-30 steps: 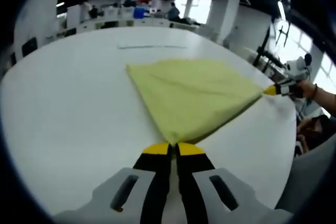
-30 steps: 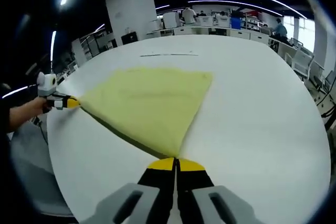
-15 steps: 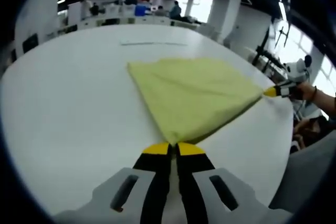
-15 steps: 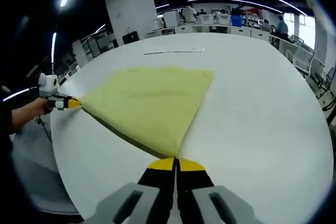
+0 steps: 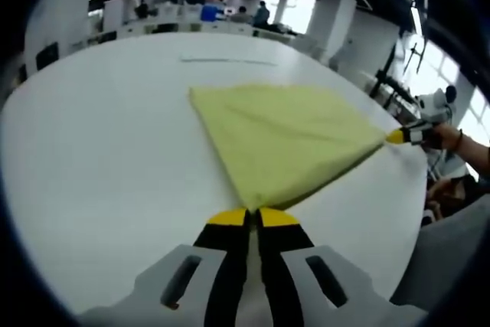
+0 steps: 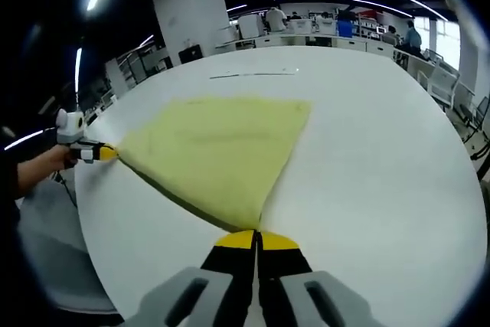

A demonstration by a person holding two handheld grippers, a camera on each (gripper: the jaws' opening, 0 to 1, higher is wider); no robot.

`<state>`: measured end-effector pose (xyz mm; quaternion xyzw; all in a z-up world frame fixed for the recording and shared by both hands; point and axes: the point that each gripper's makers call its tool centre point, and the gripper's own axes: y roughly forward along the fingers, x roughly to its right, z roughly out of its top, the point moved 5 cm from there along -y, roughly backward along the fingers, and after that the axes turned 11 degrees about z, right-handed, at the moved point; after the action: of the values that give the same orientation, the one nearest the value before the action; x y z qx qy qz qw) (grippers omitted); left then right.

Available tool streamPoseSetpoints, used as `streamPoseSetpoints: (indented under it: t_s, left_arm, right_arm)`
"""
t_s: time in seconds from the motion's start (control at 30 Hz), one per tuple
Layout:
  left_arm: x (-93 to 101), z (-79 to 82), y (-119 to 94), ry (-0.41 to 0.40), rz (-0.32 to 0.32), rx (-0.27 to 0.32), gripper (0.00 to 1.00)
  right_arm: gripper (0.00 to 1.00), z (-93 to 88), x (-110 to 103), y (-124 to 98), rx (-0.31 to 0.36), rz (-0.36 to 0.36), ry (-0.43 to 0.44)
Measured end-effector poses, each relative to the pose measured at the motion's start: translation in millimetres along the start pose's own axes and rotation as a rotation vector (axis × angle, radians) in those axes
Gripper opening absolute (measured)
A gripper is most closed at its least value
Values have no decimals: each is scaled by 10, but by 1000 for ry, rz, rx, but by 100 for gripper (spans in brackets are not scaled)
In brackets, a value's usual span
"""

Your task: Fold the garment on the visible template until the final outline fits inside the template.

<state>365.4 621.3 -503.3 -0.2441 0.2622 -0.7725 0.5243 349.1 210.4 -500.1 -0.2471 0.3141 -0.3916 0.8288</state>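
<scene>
Left gripper (image 5: 253, 216): jaws together, clamped on a corner of the cloth; yellow tips meeting right at the fabric's point; seen too in the right gripper view (image 6: 108, 153), far out to the left of those jaws, pinching the cloth's other near corner, a hand (image 6: 47, 163) behind it.

Right gripper (image 6: 256, 238): jaws together, clamped on a cloth corner at their tips; seen too in the left gripper view (image 5: 394, 136), well off to the right of those jaws, gripping the far corner, a hand (image 5: 453, 139) behind it.

Cloth (image 5: 287, 135): pale yellow, folded, lying flat on the table; fanning out ahead of each pair of jaws from the pinched corner; near edge stretched taut between the two grippers; doubled layers showing along that edge in the right gripper view (image 6: 220, 151).

Table (image 5: 99, 143): white, broad; bare to both sides of the jaws and beyond the cloth.

Line (image 5: 228, 60): thin, dark, on the table well ahead of the jaws, past the cloth's far edge; also in the right gripper view (image 6: 253, 75); cannot tell whether part of a template.
</scene>
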Motion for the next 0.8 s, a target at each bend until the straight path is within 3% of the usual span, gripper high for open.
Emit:
streamPoseSetpoints:
  t_s: [0.13,0.47,0.8]
  left_arm:
    - [-22,-9,8,-54,5,-12,2]
    - [-52,9,-4,-63,28,-1,15]
    - [-40,100,-67,-135,39,27,41]
  right_arm:
    - [0,3,16,31,0,8,41]
    - [0,29,9,55,10,6,80]
    - [41,171,-56,10,42,-20,52]
